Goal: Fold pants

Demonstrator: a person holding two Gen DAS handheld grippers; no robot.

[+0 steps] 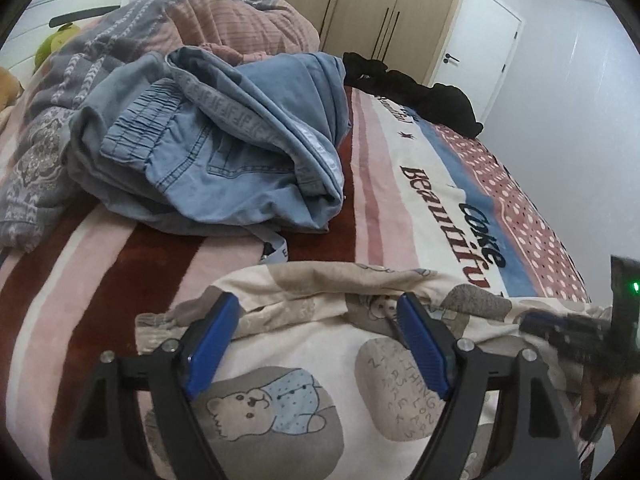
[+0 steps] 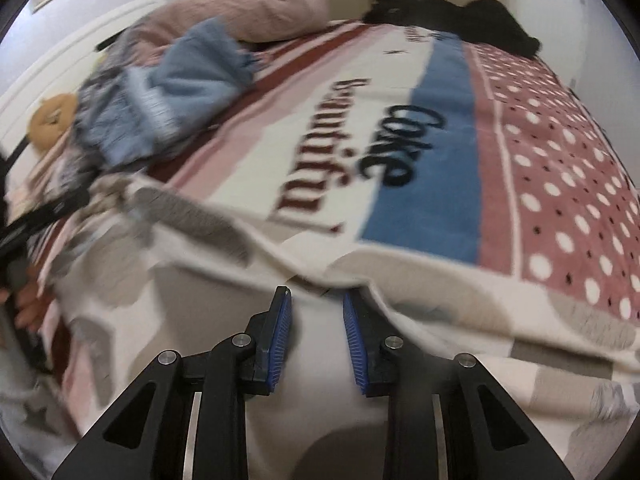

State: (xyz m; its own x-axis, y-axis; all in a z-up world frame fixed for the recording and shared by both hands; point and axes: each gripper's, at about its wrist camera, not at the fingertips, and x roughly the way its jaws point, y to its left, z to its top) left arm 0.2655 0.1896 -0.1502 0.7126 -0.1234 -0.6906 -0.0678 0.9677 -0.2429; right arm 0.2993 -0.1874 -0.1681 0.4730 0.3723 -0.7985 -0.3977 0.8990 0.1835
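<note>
Cream pants printed with bears (image 1: 312,352) lie spread across the near part of the bed. My left gripper (image 1: 316,300) hovers just over their far edge with its blue pads wide open and nothing between them. My right gripper (image 2: 316,292) points down at the same pants (image 2: 180,280), its pads a narrow gap apart. A fold of the cloth's edge lies right at its tips, and I see no cloth pinched between the pads. In the left wrist view the right gripper (image 1: 568,328) is a blur at the pants' right edge.
A heap of blue jeans (image 1: 224,148) lies behind the pants, with a grey patterned quilt (image 1: 60,92) and a pink pillow (image 1: 248,24) beyond. A black garment (image 1: 420,96) lies at the far edge of the striped, lettered blanket (image 1: 400,200). A hand (image 2: 24,304) shows at the left.
</note>
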